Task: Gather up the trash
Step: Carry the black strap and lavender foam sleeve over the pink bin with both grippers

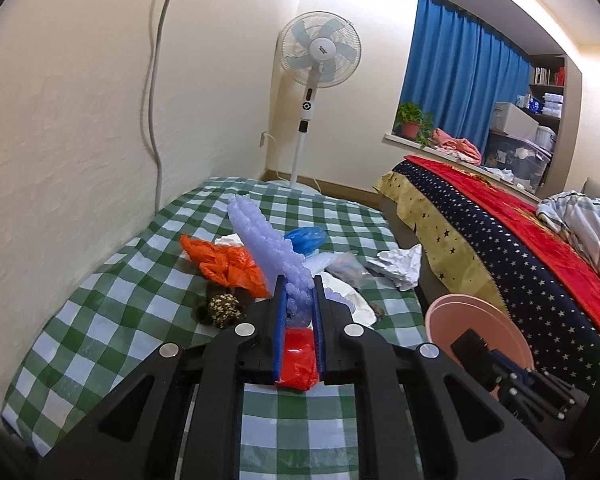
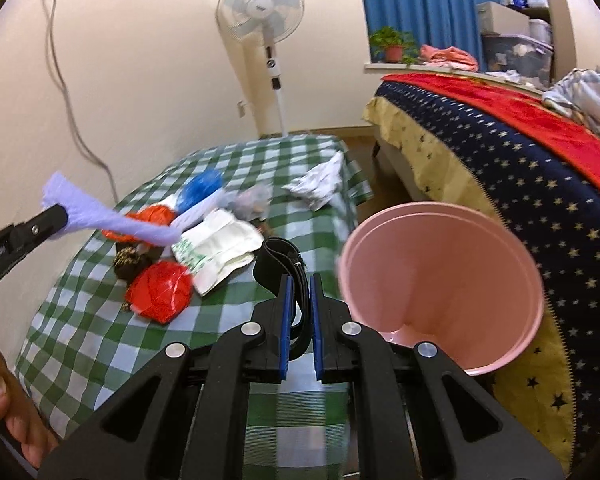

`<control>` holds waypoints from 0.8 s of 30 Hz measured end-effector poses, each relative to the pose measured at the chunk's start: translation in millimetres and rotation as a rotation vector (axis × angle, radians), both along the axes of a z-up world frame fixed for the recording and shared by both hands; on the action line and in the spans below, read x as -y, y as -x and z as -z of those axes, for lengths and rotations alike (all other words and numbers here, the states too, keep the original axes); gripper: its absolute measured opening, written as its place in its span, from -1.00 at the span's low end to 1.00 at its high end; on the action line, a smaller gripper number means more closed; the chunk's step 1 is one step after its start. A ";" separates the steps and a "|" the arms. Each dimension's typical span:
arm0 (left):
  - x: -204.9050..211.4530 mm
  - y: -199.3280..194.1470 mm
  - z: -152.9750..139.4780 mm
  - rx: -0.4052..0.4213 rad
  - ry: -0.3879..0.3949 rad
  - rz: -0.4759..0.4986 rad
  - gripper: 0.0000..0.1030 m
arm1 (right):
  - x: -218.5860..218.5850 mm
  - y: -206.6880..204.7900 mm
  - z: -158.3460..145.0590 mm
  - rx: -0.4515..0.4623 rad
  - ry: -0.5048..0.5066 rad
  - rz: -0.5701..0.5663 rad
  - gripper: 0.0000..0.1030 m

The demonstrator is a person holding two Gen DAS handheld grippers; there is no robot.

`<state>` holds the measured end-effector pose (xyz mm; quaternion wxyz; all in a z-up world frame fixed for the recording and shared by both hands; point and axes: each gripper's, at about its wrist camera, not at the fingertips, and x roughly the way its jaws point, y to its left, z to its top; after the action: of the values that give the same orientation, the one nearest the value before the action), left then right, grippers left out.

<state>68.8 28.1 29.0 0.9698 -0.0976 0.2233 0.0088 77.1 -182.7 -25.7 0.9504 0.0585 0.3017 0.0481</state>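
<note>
Left wrist view: gripping lilac foam strip [image 1: 268,248] in left gripper [image 1: 299,284]; right gripper [image 2: 299,280] pinching black strap [image 2: 288,258] beside pink bin [image 2: 440,280].

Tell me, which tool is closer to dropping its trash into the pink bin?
Probably the right tool. Its black strap hangs right beside the pink bin rim. The left tool holds lilac bubble wrap farther out over the checked table.
</note>
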 end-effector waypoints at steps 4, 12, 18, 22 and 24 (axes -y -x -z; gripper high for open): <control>13.3 7.4 -8.6 0.022 -0.014 0.025 -0.78 | 16.7 4.0 -12.3 0.014 -0.002 0.033 -0.82; 36.1 16.2 -19.4 0.051 -0.021 0.076 -0.77 | 55.5 7.3 -42.6 0.057 -0.003 0.100 -0.82; 56.2 19.6 -24.9 0.067 -0.021 0.113 -0.78 | 85.2 6.3 -63.3 0.085 0.009 0.133 -0.82; 70.2 19.1 -25.6 0.073 -0.021 0.140 -0.78 | 108.5 3.1 -79.1 0.112 0.026 0.149 -0.82; 77.6 18.5 -24.6 0.073 -0.022 0.155 -0.78 | 119.0 1.6 -85.2 0.123 0.036 0.155 -0.82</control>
<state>50.4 -49.5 53.6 0.9761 -0.0696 0.1945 -0.0672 75.5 -301.8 59.5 0.9688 0.0617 0.2384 -0.0274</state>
